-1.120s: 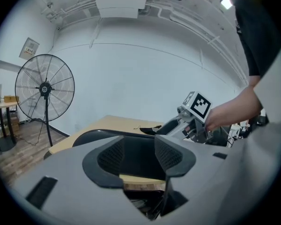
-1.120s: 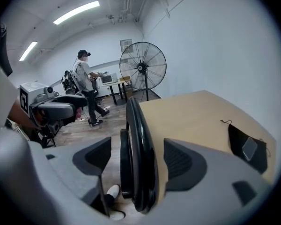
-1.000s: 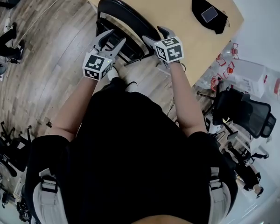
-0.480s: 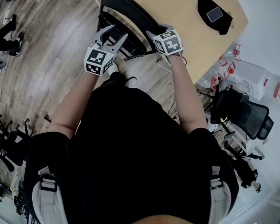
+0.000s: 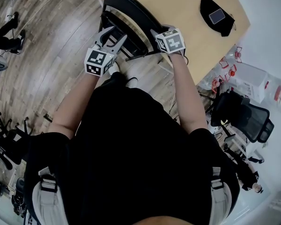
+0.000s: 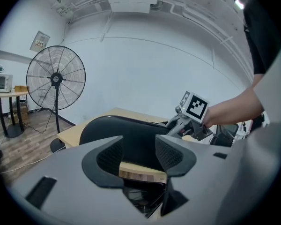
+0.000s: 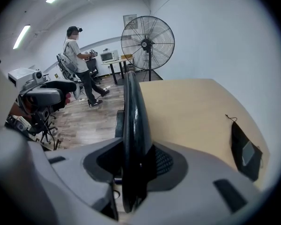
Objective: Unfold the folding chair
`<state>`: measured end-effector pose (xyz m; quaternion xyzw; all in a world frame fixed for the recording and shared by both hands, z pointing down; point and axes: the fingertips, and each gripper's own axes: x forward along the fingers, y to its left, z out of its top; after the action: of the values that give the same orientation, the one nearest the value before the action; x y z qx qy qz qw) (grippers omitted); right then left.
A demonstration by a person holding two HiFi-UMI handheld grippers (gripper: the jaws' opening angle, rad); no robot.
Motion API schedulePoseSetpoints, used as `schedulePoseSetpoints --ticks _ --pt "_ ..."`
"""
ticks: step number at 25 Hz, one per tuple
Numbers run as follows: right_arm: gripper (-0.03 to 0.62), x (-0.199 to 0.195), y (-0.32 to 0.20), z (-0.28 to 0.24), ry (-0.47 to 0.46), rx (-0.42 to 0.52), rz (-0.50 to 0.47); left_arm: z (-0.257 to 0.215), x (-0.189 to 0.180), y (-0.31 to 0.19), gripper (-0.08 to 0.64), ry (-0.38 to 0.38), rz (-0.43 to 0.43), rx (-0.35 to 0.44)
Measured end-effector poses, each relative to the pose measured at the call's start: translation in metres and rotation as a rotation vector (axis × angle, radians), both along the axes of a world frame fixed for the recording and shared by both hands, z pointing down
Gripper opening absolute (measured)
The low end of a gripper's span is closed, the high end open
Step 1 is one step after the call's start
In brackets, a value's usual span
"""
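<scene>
The black folding chair (image 5: pixel 131 13) stands folded, leaning against the tan table (image 5: pixel 187 8). My right gripper (image 5: pixel 157 34) comes down on the top edge of its backrest. In the right gripper view the thin black backrest (image 7: pixel 131 107) runs straight between the jaws of that gripper (image 7: pixel 136 165); they are closing and both pads meet it. My left gripper (image 5: pixel 111 37) is at the chair's left side, jaws spread. In the left gripper view the dark backrest (image 6: pixel 112 128) lies beyond this open gripper (image 6: pixel 139 156), and nothing is pinched.
A black pouch (image 5: pixel 215 15) lies on the table. A large floor fan (image 7: pixel 147 42) stands behind the table, and a person (image 7: pixel 79 64) stands further back by a desk. Office chairs (image 5: pixel 246 114) and clutter crowd the right side.
My right gripper has sunk onto the backrest's edge and its jaws have narrowed around it. The left gripper has stayed where it was, still spread.
</scene>
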<state>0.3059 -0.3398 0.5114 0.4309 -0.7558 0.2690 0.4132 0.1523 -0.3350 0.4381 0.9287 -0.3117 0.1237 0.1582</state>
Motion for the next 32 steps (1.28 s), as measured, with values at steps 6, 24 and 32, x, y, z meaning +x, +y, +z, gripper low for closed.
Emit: schedulePoseSetpoints --ticks 6,24,32 --pt "0.137 -0.008 0.012 -0.004 -0.006 0.005 -0.01 0.001 -0.008 0.009 0.207 -0.005 -0.04 -0.012" --pt "0.132 -0.056 0.045 -0.015 0.002 0.015 -0.03 0.038 -0.05 0.036 0.209 -0.012 -0.27 -0.144" --pt "0.132 -0.075 0.055 -0.018 0.011 0.031 -0.038 0.084 -0.055 0.036 0.216 -0.039 -0.323 -0.27"
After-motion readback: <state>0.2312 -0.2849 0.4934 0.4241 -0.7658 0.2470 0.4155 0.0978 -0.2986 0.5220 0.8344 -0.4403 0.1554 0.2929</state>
